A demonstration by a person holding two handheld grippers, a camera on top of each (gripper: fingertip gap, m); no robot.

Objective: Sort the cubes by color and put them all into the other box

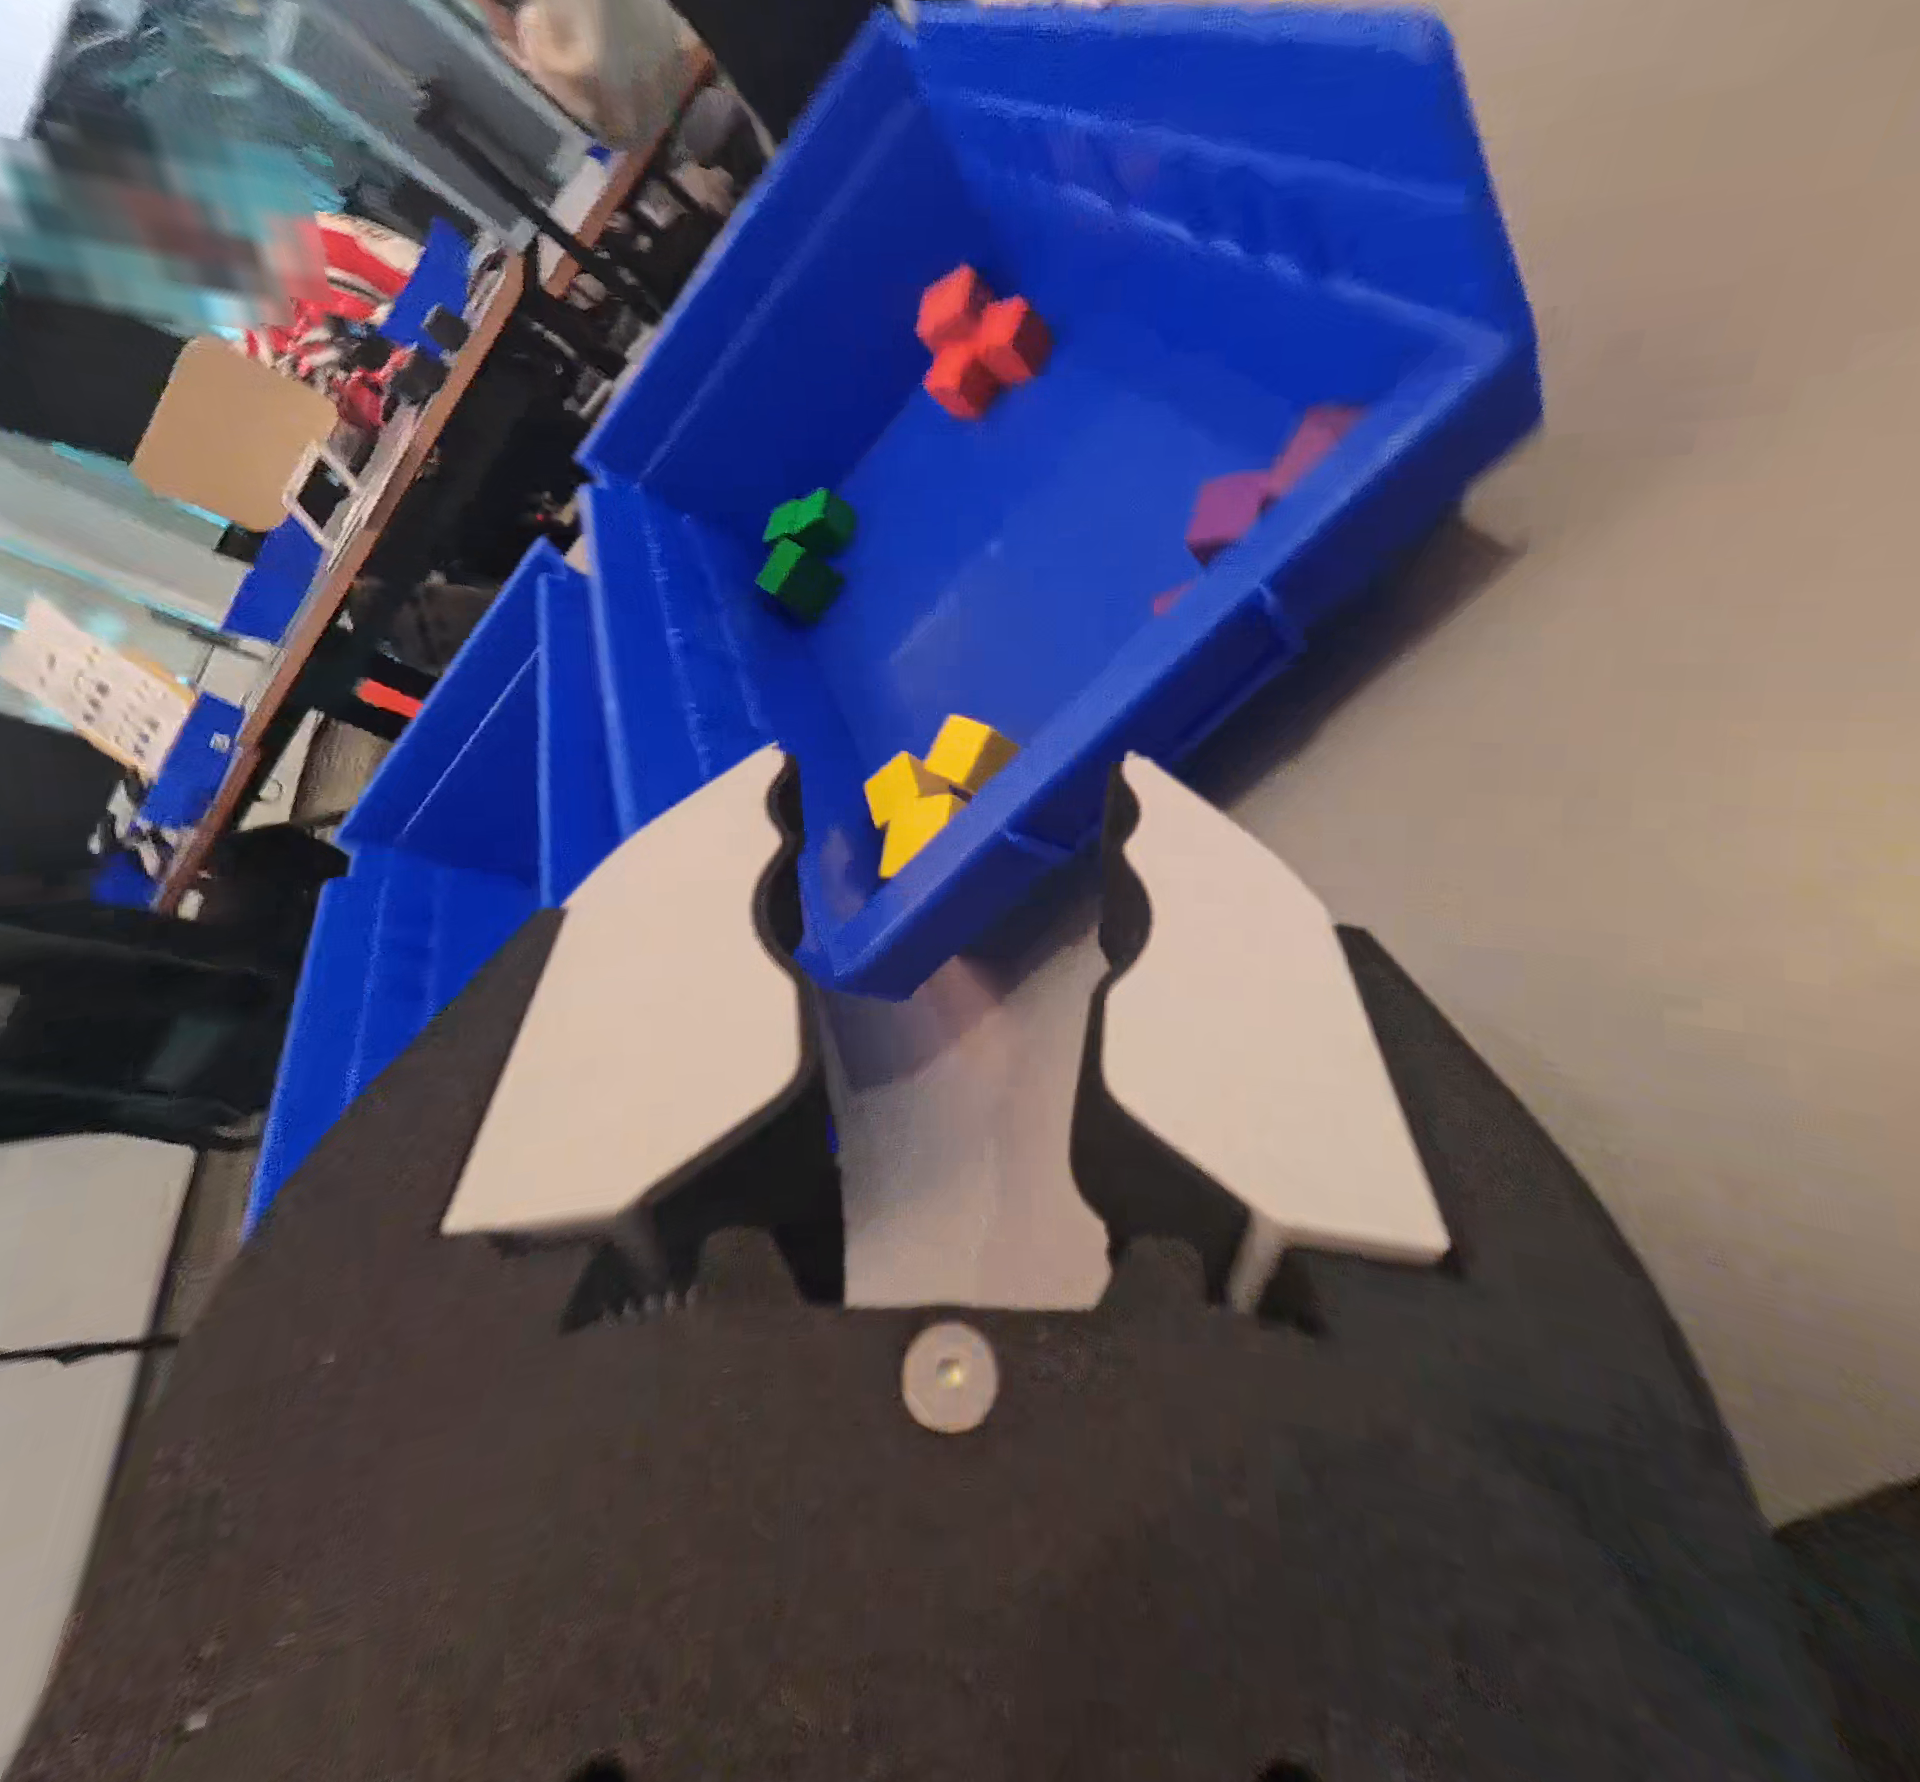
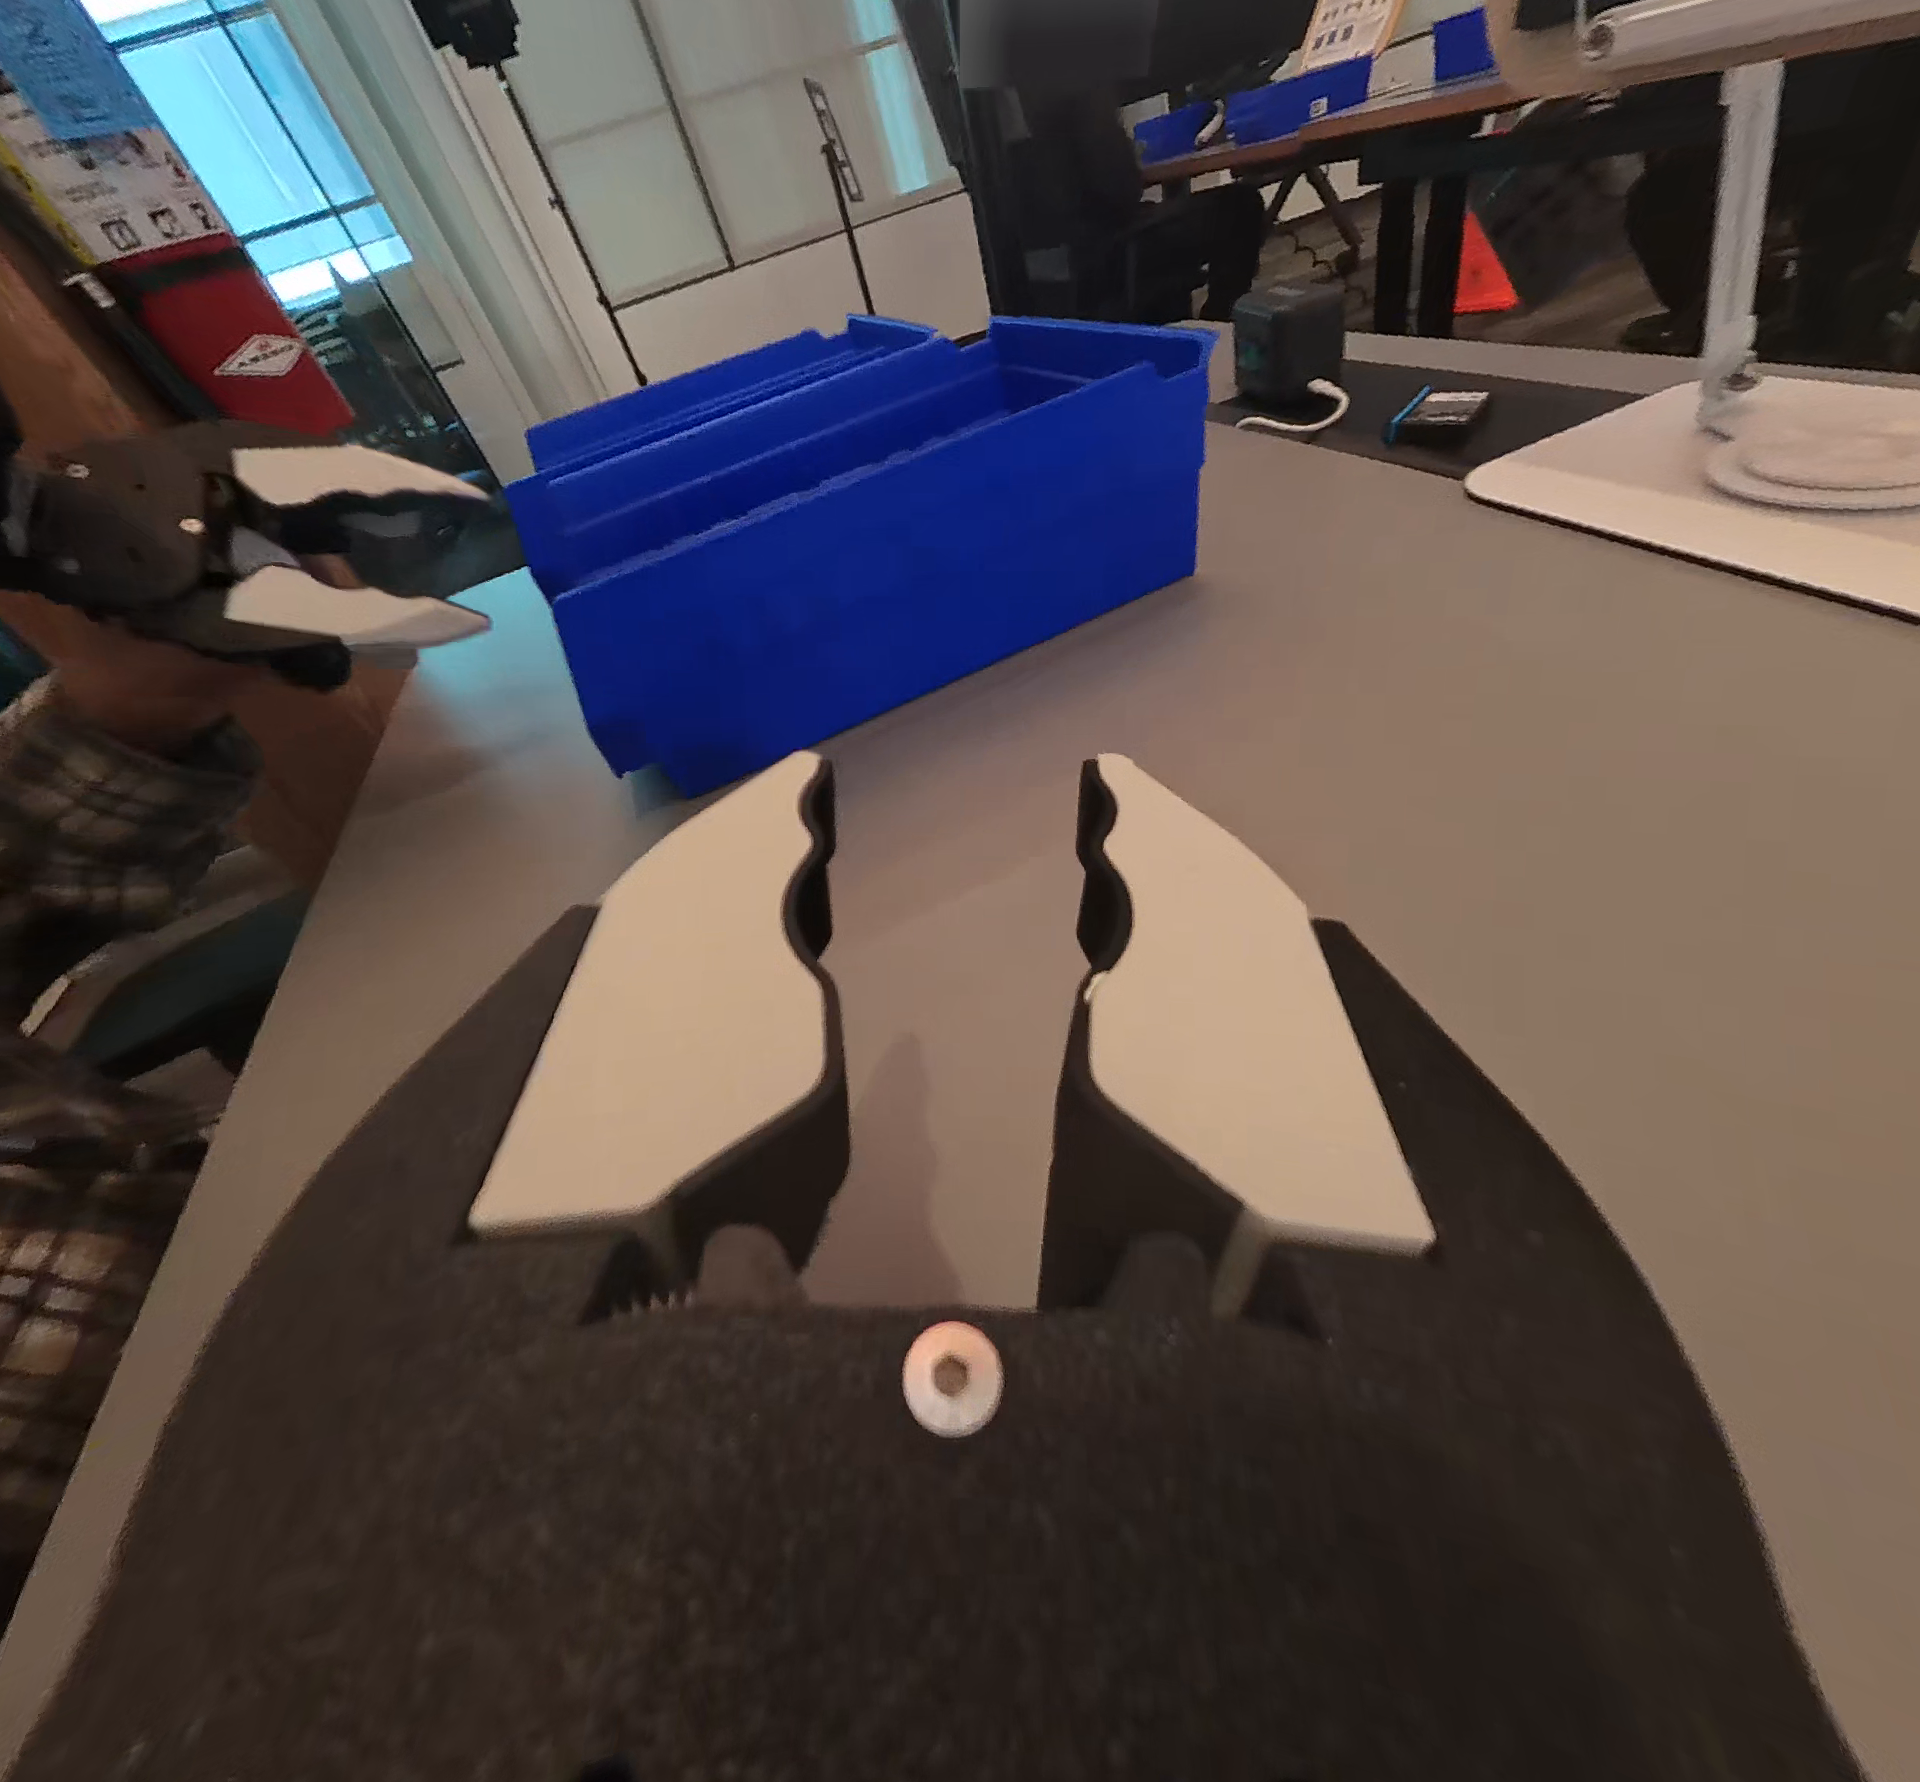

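While blurred, two green cubes share the blue box.

Two blue boxes side by side. In the nearer one: three red cubes at twelve o'clock, two green cubes at nine, three yellow cubes at six, and purple cubes at three, count unclear.

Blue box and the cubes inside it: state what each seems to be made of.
Blue box: likely moulded plastic, semi-gloss; its thin ribbed walls and floor catch soft highlights. Red cubes, green cubes, yellow cubes and purple cubes: possibly painted wood, matte with crisp edges and flat colour, though blur leaves hard plastic open.
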